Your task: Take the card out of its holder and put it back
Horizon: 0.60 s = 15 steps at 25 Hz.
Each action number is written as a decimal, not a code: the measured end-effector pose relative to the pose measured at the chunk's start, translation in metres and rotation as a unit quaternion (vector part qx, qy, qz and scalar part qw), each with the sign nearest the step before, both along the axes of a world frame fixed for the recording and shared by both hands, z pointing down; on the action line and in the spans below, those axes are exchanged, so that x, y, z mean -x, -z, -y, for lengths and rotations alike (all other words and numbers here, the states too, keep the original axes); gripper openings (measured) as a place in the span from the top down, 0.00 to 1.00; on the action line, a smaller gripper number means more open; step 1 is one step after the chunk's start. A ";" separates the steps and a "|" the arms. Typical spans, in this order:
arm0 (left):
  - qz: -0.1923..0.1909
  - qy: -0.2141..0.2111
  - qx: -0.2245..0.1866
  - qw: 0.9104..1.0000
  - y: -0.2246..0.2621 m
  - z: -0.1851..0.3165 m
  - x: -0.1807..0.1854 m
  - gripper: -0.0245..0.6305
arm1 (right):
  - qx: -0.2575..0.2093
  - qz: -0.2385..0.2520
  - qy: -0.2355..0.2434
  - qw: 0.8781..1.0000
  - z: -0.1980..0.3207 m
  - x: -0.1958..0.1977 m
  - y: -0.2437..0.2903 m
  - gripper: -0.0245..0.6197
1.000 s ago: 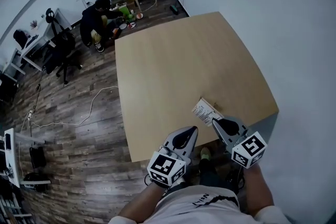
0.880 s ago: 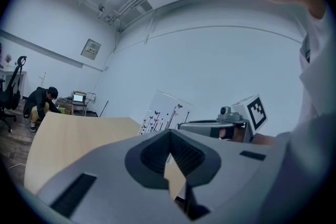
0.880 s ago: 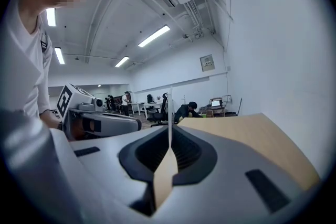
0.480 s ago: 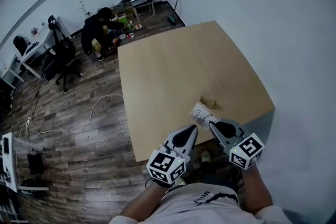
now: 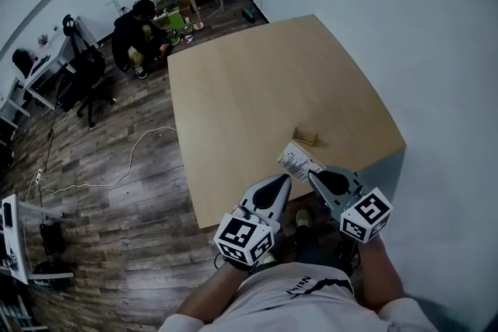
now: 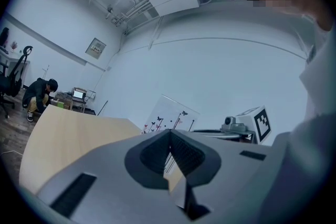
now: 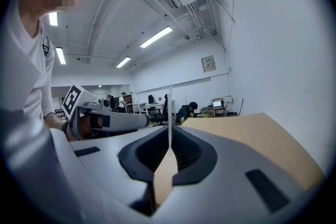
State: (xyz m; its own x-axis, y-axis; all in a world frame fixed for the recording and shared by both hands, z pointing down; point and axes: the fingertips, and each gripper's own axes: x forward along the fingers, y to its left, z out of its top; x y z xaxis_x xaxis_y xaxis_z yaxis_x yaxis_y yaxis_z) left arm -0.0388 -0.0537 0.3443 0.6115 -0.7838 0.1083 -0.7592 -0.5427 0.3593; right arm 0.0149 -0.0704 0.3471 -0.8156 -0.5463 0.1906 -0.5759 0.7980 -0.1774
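Table (image 5: 249,89) fills mid-frame. Right gripper (image 5: 314,175), lower centre: jaws clamped on the card's (image 5: 296,161) near edge. Left gripper (image 5: 283,183) just beside it: jaws closed, nothing in them. Card is out, over the table's near edge. Holder (image 5: 306,138) sits just above it, not touching. I'd square the card to the holder, lower it straight, and release only once seated.

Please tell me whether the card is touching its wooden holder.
Apart. The head view shows bare table between the card and the holder; the right gripper holds the card.
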 end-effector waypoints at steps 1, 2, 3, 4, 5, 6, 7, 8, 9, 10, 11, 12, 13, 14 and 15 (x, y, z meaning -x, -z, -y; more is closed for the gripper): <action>-0.001 0.000 0.004 1.000 0.001 0.008 -0.001 0.94 | 0.001 0.001 0.001 1.000 0.007 -0.001 0.002 0.92; -0.001 -0.001 0.008 1.000 0.000 0.010 -0.001 0.94 | 0.003 0.002 0.000 1.000 0.010 -0.002 0.001 0.92; -0.001 -0.003 0.010 1.000 -0.003 0.006 0.000 0.94 | 0.004 0.003 0.000 1.000 0.007 -0.002 -0.001 0.92; 0.000 -0.006 0.012 1.000 -0.007 -0.002 0.001 0.94 | 0.004 0.004 -0.001 1.000 0.001 -0.002 -0.004 0.92; 0.002 -0.008 0.013 1.000 -0.012 -0.009 0.002 0.94 | 0.004 0.005 -0.002 1.000 -0.005 -0.002 -0.009 0.92; 0.003 -0.010 0.014 1.000 -0.017 -0.011 0.002 0.94 | 0.004 0.007 -0.002 1.000 -0.005 -0.003 -0.013 0.92; 0.005 -0.009 0.015 1.000 -0.020 -0.005 0.001 0.94 | 0.005 0.008 0.000 1.000 0.001 -0.005 -0.016 0.92; 0.006 -0.008 0.018 1.000 -0.023 0.007 -0.001 0.94 | 0.005 0.009 0.004 1.000 0.014 -0.009 -0.019 0.92; 0.007 -0.007 0.020 1.000 -0.025 0.020 -0.005 0.94 | 0.006 0.010 0.009 1.000 0.027 -0.013 -0.020 0.92; 0.009 -0.006 0.022 1.000 -0.026 0.031 -0.009 0.94 | 0.006 0.010 0.013 1.000 0.039 -0.018 -0.022 0.92; 0.011 -0.006 0.022 1.000 -0.028 0.037 -0.014 0.94 | 0.006 0.010 0.018 1.000 0.047 -0.024 -0.023 0.92; 0.013 -0.007 0.022 1.000 -0.029 0.040 -0.019 0.94 | 0.005 0.009 0.022 1.000 0.052 -0.030 -0.024 0.92; 0.015 -0.007 0.022 1.000 -0.031 0.041 -0.024 0.94 | 0.004 0.008 0.026 1.000 0.055 -0.035 -0.026 0.92; 0.016 -0.007 0.022 1.000 -0.034 0.042 -0.027 0.94 | 0.002 0.006 0.030 1.000 0.059 -0.039 -0.028 0.92; 0.018 -0.006 0.023 1.000 -0.037 0.044 -0.028 0.94 | -0.001 0.004 0.035 0.999 0.064 -0.042 -0.031 0.92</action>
State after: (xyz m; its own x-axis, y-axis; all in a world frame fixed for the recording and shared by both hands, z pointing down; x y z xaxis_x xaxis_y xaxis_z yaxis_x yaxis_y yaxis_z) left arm -0.0105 -0.0973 0.3811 0.6154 -0.7705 0.1661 -0.7659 -0.5347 0.3570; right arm 0.0571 -0.1344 0.3777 -0.8532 -0.4885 0.1827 -0.5176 0.8362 -0.1813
